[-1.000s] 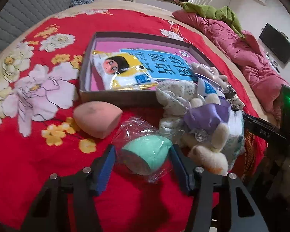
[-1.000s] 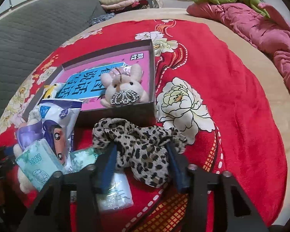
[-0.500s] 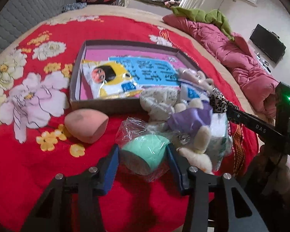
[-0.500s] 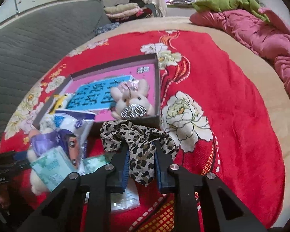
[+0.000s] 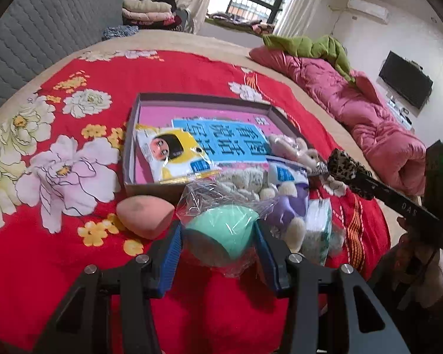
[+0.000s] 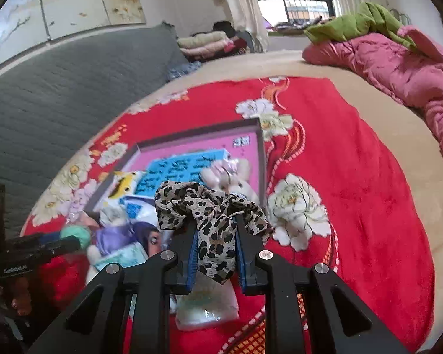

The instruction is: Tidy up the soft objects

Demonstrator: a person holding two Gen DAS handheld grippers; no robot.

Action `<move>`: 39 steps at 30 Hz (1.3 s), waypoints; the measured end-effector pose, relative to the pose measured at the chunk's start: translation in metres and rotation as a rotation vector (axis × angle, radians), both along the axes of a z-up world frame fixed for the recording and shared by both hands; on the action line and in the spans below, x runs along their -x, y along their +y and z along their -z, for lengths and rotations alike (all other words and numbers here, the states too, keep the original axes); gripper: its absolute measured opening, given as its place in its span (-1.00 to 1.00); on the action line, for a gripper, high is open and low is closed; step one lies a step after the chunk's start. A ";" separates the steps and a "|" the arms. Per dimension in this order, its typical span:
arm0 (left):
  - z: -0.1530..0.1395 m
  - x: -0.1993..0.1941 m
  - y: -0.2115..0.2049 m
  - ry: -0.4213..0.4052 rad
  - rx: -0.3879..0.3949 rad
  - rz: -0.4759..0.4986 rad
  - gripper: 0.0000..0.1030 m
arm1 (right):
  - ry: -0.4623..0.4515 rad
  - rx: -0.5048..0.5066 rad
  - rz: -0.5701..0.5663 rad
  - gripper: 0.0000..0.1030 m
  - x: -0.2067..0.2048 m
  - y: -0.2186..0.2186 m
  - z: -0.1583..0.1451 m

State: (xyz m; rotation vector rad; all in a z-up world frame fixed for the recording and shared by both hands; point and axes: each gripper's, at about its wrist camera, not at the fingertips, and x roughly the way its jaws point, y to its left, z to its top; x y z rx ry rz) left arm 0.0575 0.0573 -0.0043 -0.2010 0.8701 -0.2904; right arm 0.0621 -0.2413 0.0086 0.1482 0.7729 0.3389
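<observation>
With the left tool clamped on the bagged green sponge at lower centre and the right tool pinching the leopard scrunchie, both should clear the box wall before releasing inside.

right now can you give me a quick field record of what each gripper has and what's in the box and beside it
left gripper: shut on the bagged green sponge
right gripper: shut on the leopard scrunchie
box: open, holds a yellow-and-white packet and a small plush bunny
beside box: pink sponge, lying loose on the red blanket
pile in front of box: plush toy, tissue packs
</observation>
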 end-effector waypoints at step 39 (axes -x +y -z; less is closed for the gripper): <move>-0.007 -0.054 0.018 -0.071 -0.047 -0.170 -0.06 | -0.102 0.032 -0.031 -0.59 -0.047 0.022 -0.008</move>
